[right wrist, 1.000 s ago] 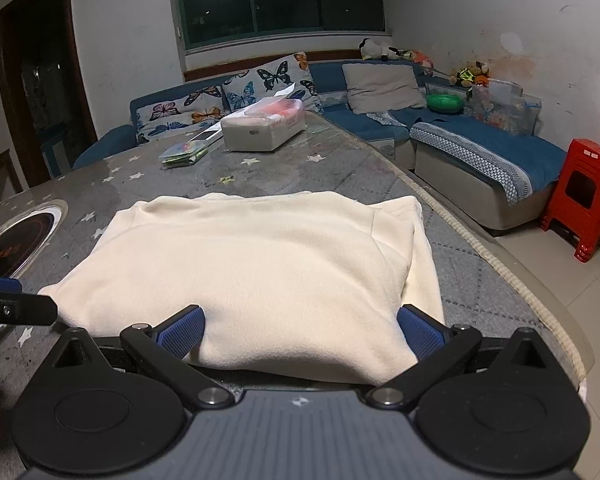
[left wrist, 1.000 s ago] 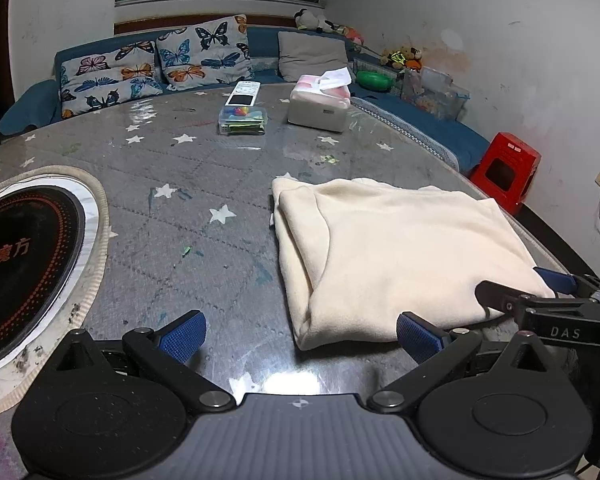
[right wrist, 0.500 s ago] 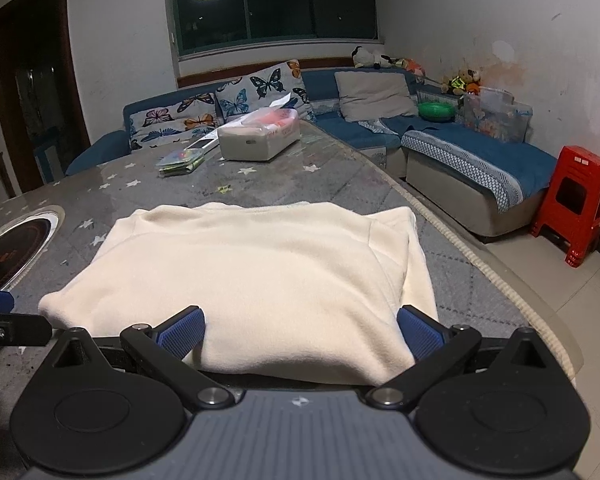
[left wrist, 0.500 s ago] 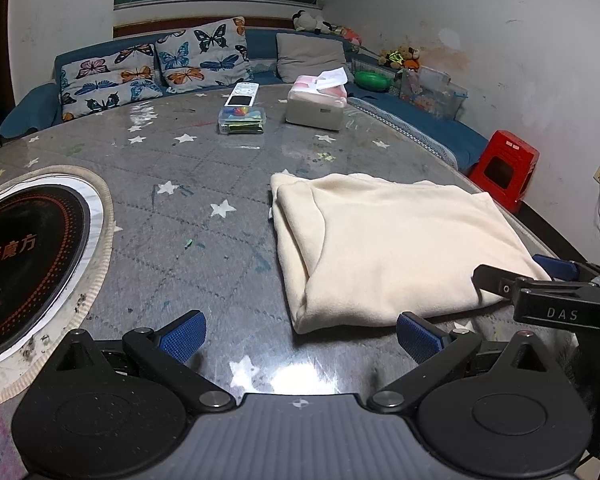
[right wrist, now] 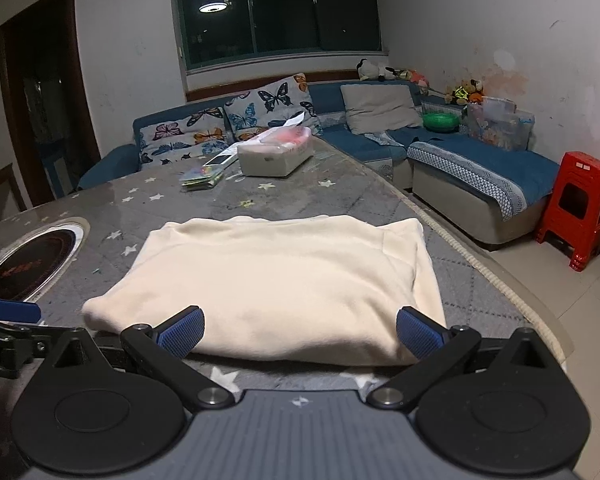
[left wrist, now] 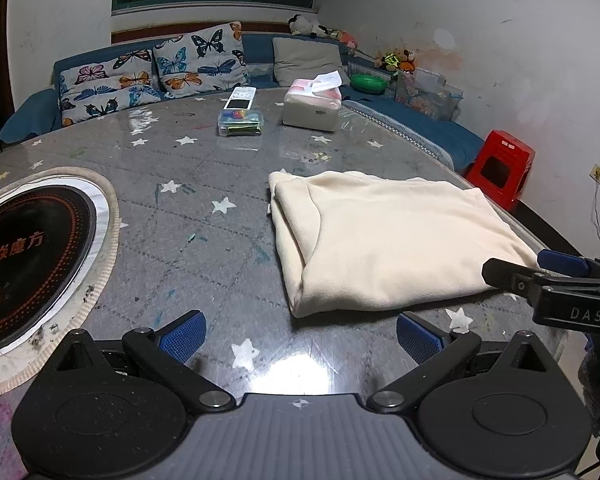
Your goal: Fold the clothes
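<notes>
A cream garment point(left wrist: 384, 240) lies folded into a flat rectangle on the grey star-patterned table point(left wrist: 204, 240), near its right edge. In the right wrist view the same garment point(right wrist: 276, 280) fills the middle of the frame. My left gripper point(left wrist: 300, 336) stands open above bare table, just short of the garment's near left corner. My right gripper point(right wrist: 298, 330) is open too, its blue pads on either side of the garment's near edge and a little above it. Neither holds anything. One right finger point(left wrist: 556, 270) shows at the far right of the left wrist view.
A round black induction hob point(left wrist: 24, 256) is set into the table at the left. A tissue box point(left wrist: 312, 106), a clear case point(left wrist: 241, 122) and a remote lie at the far side. A blue sofa point(right wrist: 460, 160) and a red stool point(right wrist: 578, 208) stand beyond the table's right edge.
Both grippers have drawn back and up from the folded garment, which now looks smaller and farther off. The garment itself has stayed put.
</notes>
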{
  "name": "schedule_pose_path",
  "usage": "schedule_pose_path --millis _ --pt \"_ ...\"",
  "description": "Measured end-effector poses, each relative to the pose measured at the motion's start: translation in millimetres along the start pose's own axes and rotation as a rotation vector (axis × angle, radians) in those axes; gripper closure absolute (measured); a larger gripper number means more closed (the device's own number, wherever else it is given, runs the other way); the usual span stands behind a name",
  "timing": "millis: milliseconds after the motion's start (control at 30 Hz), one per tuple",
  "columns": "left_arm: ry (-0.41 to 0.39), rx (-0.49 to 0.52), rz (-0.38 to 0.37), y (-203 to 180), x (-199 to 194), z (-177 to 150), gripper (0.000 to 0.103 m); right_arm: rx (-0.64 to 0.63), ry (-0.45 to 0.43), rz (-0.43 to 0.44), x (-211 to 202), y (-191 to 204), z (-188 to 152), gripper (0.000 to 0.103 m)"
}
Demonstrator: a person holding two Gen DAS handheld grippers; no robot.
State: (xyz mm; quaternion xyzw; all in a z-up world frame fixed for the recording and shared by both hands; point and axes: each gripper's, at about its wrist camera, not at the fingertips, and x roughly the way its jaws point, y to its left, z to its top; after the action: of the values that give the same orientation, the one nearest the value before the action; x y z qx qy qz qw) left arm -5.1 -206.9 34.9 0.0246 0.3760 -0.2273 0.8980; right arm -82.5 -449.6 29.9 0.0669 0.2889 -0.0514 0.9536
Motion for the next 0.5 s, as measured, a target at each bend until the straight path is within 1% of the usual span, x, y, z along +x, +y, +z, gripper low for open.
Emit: schedule_pose_path --millis 233,500 --pt "-0.012 0.009 -0.007 1 -9 -5 0.000 0.004 -0.011 0.011 -13 6 -3 0.000" --pt "-0.022 0.021 -0.012 -1 -19 -12 0.000 -0.009 -0.002 0.018 -25 15 -13 0.000"
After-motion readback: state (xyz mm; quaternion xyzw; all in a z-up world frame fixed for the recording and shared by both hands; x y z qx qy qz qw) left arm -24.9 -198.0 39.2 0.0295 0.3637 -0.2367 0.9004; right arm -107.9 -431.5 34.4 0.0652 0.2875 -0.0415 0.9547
